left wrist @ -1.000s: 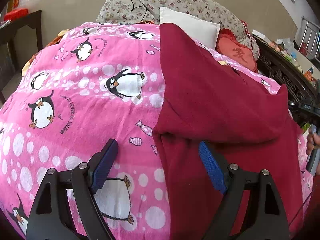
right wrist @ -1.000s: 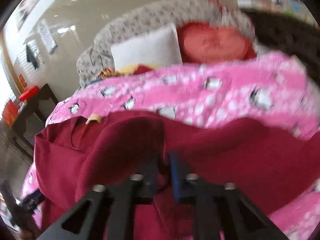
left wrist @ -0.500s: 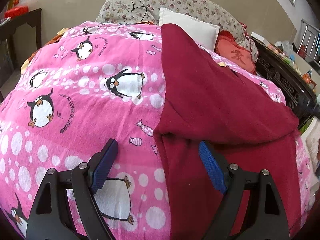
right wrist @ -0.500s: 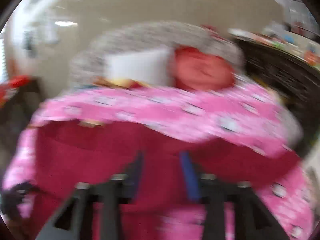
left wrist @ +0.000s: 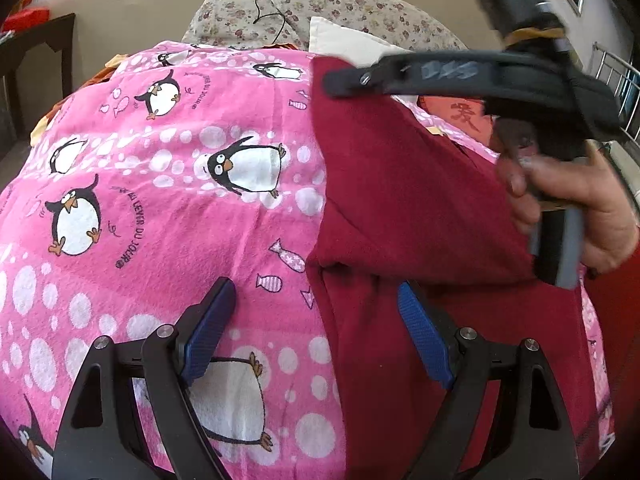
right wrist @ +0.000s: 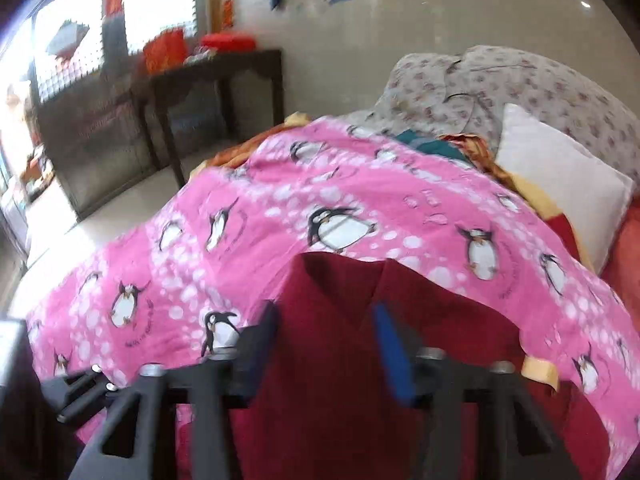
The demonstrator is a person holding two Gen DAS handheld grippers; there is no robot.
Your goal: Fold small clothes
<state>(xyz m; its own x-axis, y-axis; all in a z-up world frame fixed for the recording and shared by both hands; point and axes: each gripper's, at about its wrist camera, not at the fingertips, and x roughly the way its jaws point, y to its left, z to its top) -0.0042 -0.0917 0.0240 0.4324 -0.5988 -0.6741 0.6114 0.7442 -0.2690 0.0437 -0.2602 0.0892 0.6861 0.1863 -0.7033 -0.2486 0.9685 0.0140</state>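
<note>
We see left gripper (left wrist: pixel 316 286) wide, straddling maroon garment's (left wrist: pixel 400 184) left edge, open pink blanket (left wrist: pixel 160 220) leftward; right gripper (right wrist: pixel 325 308), jaws just closing, gapes empty above garment.

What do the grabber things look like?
Both grabbers are black frames with triangle cut-outs, silver bolts and ribbed blue pads on their fingers. The left gripper shows this best. The right gripper looks the same but blurry. Seen from the left wrist camera, it has a grey-and-black handle and faint scribbled marks on its side.
</note>
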